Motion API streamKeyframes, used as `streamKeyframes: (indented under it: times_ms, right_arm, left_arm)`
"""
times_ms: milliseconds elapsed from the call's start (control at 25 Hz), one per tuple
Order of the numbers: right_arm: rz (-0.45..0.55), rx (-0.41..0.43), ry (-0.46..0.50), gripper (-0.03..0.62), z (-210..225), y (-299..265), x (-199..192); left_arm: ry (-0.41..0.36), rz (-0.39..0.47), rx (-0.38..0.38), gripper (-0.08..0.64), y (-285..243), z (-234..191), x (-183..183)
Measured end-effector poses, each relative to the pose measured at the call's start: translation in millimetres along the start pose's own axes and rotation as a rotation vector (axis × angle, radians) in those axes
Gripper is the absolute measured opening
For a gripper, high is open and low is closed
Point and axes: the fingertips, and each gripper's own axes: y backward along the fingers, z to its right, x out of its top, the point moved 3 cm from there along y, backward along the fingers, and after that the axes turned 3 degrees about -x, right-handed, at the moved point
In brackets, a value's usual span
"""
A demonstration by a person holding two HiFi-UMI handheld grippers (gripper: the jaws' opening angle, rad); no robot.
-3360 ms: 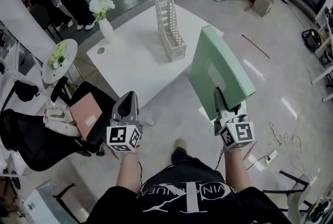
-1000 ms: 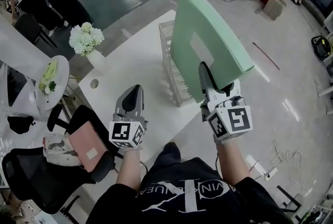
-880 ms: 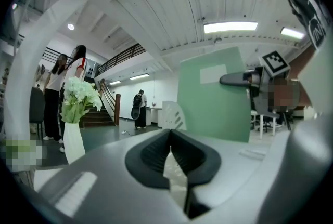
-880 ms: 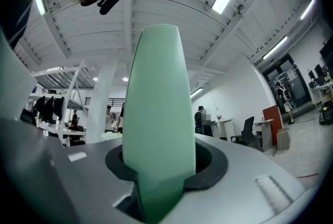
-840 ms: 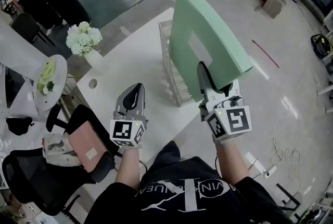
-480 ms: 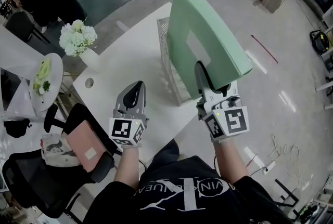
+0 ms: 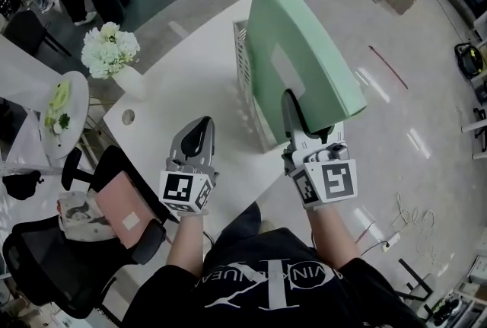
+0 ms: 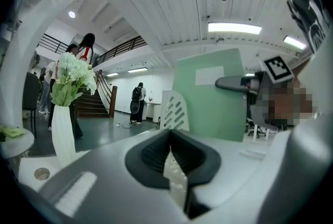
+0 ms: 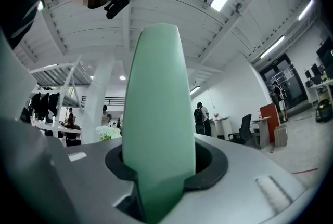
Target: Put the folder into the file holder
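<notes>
Between the pads of my right claw [image 7: 290, 100] the green folder [image 7: 304, 45] stands upright, clamped by its near edge. A few seconds ago I had it out beside the desk [image 7: 183, 90]; now it hangs over the desk, and in the last second it has sunk a little. The white file holder [image 7: 242, 60], earlier well ahead of that claw and in plain sight, now sits just beyond and below it, mostly covered by the folder. I judge the carry done and the lowering into the slot begun. As far as I can tell, the folder is not in the holder yet. My left claw [image 7: 199, 127] hangs to the left of the right one, jaws together on nothing.

The head view cannot tell me whether the folder's lower edge lines up with the holder's opening, because the folder hides it. The left gripper view looks in from the side: the holder's slotted wall shows just left of the folder and partly behind it, though which is nearer in depth I can't settle. The right gripper view gives only the folder's rounded edge filling the jaws, which confirms the grip, and no holder at all.
</notes>
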Motion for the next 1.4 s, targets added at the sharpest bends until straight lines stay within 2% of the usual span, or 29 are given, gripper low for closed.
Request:
streamKeyframes:
  times_ms: [200,600,760,960,1120,1400]
  right_arm:
    - [-0.011,-0.038,0.012,0.19,-2.3,-0.5,-12.9]
    - [-0.053,-0.058,0.031,0.193,-3.0,-3.1,-34.3]
    - [-0.067,-0.035,0.051,0.195,-4.4,-4.2,-45.7]
    - [-0.109,-0.068,0.041,0.196,0.1,-4.5,-55.4]
    - [-0.105,-0.041,0.038,0.196,1.7,-5.0,-68.8]
    - [-0.131,-0.043,0.027,0.195,1.2,-5.1,-84.4]
  left_arm:
    - [0.011,-0.005,-0.007,0.0,-2.5,-0.4,-5.2]
    - [0.028,-0.013,-0.024,0.0,-6.1,2.1,-14.1]
    - [0.029,-0.017,-0.026,0.0,-9.2,3.2,-15.9]
    - [0.033,-0.028,-0.037,0.0,-13.6,5.4,-21.1]
    - [0.039,-0.04,-0.045,0.0,-19.5,5.0,-27.0]
    - [0.046,-0.058,-0.052,0.0,-25.7,0.5,-33.9]
